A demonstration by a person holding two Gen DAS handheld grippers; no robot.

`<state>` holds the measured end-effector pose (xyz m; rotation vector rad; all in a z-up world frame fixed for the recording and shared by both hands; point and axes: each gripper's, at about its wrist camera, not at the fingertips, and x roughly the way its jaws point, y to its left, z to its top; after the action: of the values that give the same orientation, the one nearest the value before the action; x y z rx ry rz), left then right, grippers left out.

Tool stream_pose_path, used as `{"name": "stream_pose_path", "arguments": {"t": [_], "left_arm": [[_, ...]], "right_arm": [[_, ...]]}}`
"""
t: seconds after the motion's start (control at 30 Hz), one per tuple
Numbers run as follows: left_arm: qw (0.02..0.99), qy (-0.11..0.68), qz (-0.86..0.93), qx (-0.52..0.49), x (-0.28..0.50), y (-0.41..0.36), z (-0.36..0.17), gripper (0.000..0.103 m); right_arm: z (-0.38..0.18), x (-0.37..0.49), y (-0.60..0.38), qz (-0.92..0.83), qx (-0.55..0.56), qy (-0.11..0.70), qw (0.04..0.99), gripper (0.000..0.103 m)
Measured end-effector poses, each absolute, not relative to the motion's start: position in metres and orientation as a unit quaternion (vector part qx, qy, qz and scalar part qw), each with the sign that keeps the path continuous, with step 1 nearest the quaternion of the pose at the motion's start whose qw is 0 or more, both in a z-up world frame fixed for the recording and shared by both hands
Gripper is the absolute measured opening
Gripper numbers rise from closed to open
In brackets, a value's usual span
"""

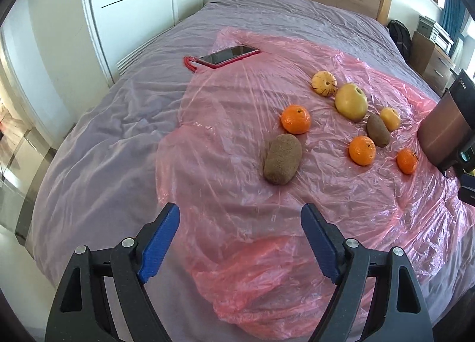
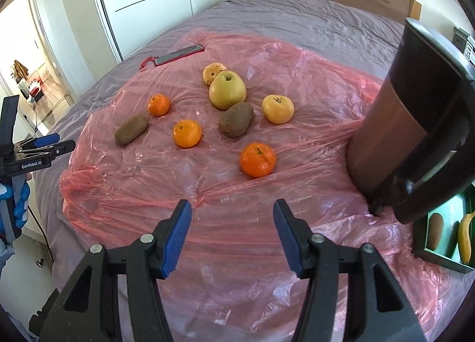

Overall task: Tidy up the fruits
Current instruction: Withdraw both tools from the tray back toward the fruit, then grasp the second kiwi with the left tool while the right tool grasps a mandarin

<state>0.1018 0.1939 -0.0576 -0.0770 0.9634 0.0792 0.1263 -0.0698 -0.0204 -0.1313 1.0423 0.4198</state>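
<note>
A wide bed with a grey-purple cover (image 1: 124,110) filled both views, and a thin pink plastic sheet (image 1: 231,164) lay spread over it. All the loose fruits rested on this sheet, in the centre and right of the left wrist view.

In the right wrist view, a large yellow-green apple (image 2: 227,90) sat in the upper centre, and a small pale striped round fruit (image 2: 213,72) was just behind it, touching or almost touching. A brown oval kiwi (image 2: 236,119) lay just below the apple, and a smaller yellow apple (image 2: 278,109) was to the right of it. Three orange mandarins were spread around: one at the left (image 2: 158,104), one in the middle (image 2: 187,133), and one lower right (image 2: 257,159). A second brown kiwi (image 2: 130,128) lay apart at the left.

A dark brown cylindrical appliance with a black handle (image 2: 415,122) stood at the right edge. Below it, a green tray with a dark rim (image 2: 421,241) held a brown oval fruit (image 2: 435,230) and a yellow banana (image 2: 464,238).

A phone in a red case (image 1: 228,55) lay at the upper edge of the sheet.

The left gripper (image 1: 240,241) had its blue-padded fingers apart with nothing between them. The right gripper (image 2: 231,232) was likewise spread and empty. Both hovered above the near part of the sheet, well apart from the fruits. A hand in a blue glove (image 2: 20,205) was seen at the left edge of the right wrist view.
</note>
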Motion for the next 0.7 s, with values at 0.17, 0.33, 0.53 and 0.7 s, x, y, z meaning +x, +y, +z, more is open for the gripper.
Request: {"name": "stream_pose_path", "arguments": {"t": [0.17,0.33,0.53,0.7], "left_arm": [[0.873,0.489,-0.001,-0.006,0.146,0.176,-0.075,0.08],[0.86,0.509,-0.014,0.004,0.182,0.164,-0.095,0.079],[0.855,0.519,-0.02,0.015,0.202,0.159,-0.111,0.079],[0.849,0.527,-0.028,0.025,0.212,0.155,-0.122,0.077]], "right_arm": [[-0.044,0.159,-0.06,0.192,-0.061,0.505,0.839,0.065],[-0.065,0.19,-0.057,0.176,-0.062,0.514,0.837,0.065],[-0.089,0.218,-0.053,0.174,-0.06,0.525,0.831,0.065],[-0.106,0.225,-0.05,0.175,-0.061,0.536,0.823,0.065]]}}
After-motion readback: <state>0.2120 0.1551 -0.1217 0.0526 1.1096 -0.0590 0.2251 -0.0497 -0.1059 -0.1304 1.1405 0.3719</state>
